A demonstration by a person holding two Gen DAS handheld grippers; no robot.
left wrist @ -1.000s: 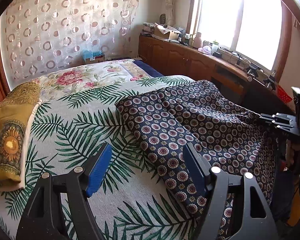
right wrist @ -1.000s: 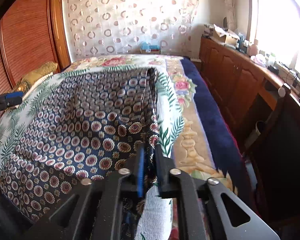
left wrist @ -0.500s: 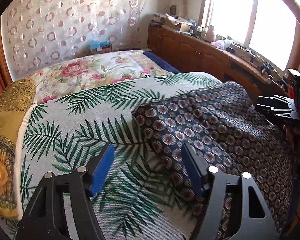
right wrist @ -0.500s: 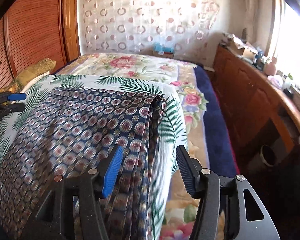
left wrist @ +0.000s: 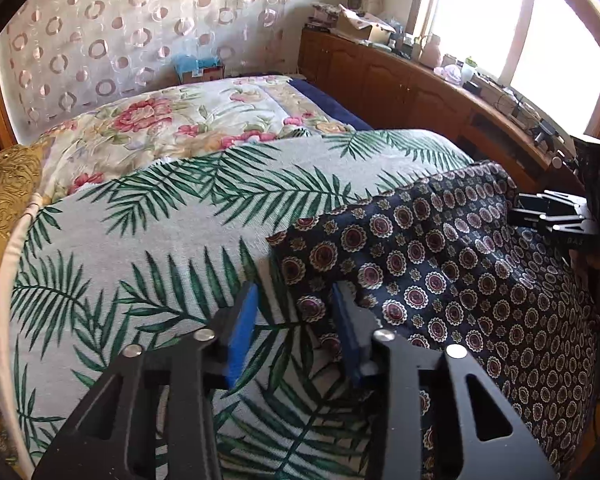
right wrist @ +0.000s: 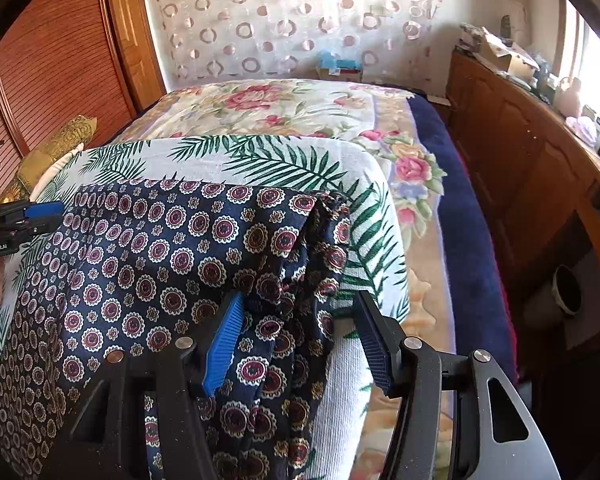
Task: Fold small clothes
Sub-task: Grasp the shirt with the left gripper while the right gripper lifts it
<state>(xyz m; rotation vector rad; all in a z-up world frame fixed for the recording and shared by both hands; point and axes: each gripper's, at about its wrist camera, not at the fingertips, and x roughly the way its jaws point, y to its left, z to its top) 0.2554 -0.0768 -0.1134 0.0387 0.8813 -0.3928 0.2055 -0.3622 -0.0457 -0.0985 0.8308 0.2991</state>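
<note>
Dark blue cloth with round flower dots (right wrist: 148, 264) lies on the palm-leaf blanket (left wrist: 148, 240) on the bed, at the near right corner, and hangs over the near edge. Its right side is bunched in folds. The right gripper (right wrist: 296, 340) is spread wide, with the bunched edge between its fingers, holding nothing. The left gripper (left wrist: 294, 324) is partly apart at the cloth's left corner, not pinching it. A yellow pillow (left wrist: 4, 200) sits at the blanket's left edge.

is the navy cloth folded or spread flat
Folded at least at its right edge: the navy cloth shows stacked layers there, lying on the palm-print cover.
</note>
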